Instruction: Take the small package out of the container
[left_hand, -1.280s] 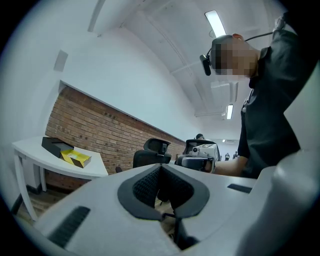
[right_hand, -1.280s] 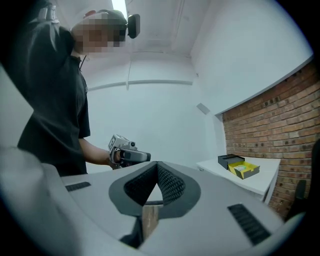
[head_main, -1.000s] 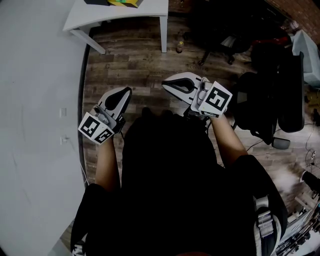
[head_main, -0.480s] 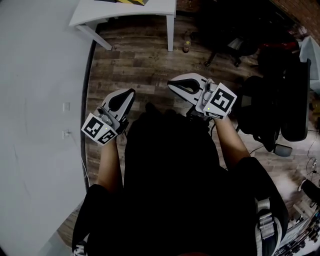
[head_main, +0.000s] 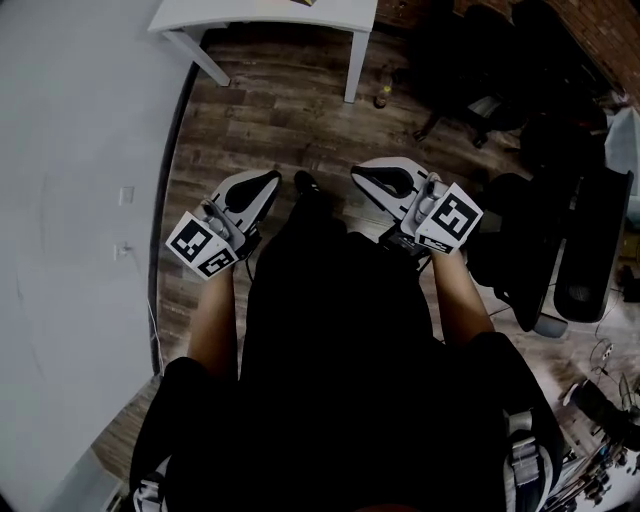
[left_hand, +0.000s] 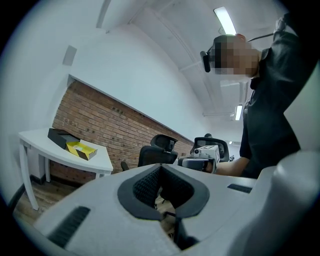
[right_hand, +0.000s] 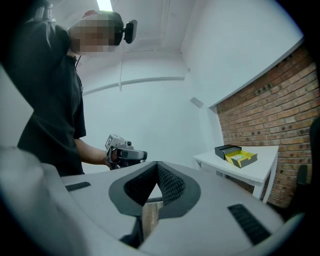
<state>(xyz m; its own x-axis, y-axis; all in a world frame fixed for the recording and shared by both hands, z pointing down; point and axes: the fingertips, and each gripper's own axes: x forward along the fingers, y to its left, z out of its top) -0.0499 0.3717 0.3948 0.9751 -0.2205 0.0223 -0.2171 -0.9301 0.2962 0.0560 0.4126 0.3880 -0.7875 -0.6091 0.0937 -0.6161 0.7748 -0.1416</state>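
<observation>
An open yellow box (left_hand: 82, 149) with a small package inside lies next to a black box (left_hand: 62, 136) on a white table (head_main: 280, 15). The right gripper view shows the same yellow box (right_hand: 242, 158) and black box (right_hand: 227, 149) from afar. My left gripper (head_main: 275, 178) and right gripper (head_main: 358, 170) are held at waist height, well short of the table. Both are shut with nothing between their jaws. Each gripper view shows its own closed tips, left gripper (left_hand: 161, 167) and right gripper (right_hand: 157, 165), and the other gripper beyond.
A white wall (head_main: 70, 200) runs along the left. Black office chairs (head_main: 560, 230) crowd the right side. A small bottle (head_main: 381, 98) stands on the wooden floor by the table leg. A brick wall (right_hand: 270, 110) stands behind the table.
In the head view the table has slid toward the top edge and to the right. Both grippers have shifted a little rightward in the picture and remain shut.
</observation>
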